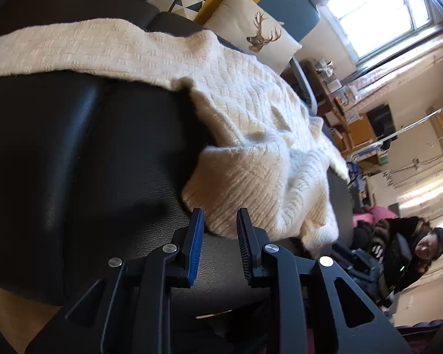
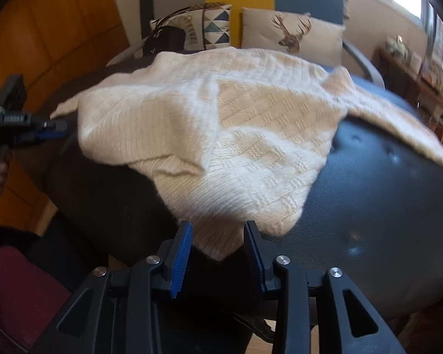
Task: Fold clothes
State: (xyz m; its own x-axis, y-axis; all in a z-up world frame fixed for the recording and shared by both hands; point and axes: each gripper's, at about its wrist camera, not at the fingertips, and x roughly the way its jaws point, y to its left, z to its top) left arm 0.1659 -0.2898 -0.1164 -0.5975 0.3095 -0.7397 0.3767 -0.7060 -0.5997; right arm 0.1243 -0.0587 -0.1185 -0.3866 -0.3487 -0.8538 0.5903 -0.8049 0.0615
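A cream knitted sweater (image 1: 251,135) lies spread and partly folded over a black leather seat (image 1: 73,147). In the left wrist view my left gripper (image 1: 220,216) stands open just at the sweater's ribbed hem, and its pads are not pressing on the cloth. The right wrist view shows the same sweater (image 2: 221,124) on the seat (image 2: 369,212), with its near corner lying between the fingers of my right gripper (image 2: 218,227). That gripper is open, with gaps on both sides of the cloth. My left gripper (image 2: 54,128) appears at the far left, beside the sweater's left edge.
A deer-print pillow (image 1: 260,35) and a triangle-pattern pillow (image 2: 215,26) lean against the back behind the sweater. A person (image 1: 413,244) sits low at the right, near a desk and a window. Orange wooden panels (image 2: 59,29) stand on the left, and a dark red trouser leg (image 2: 14,295) is nearby.
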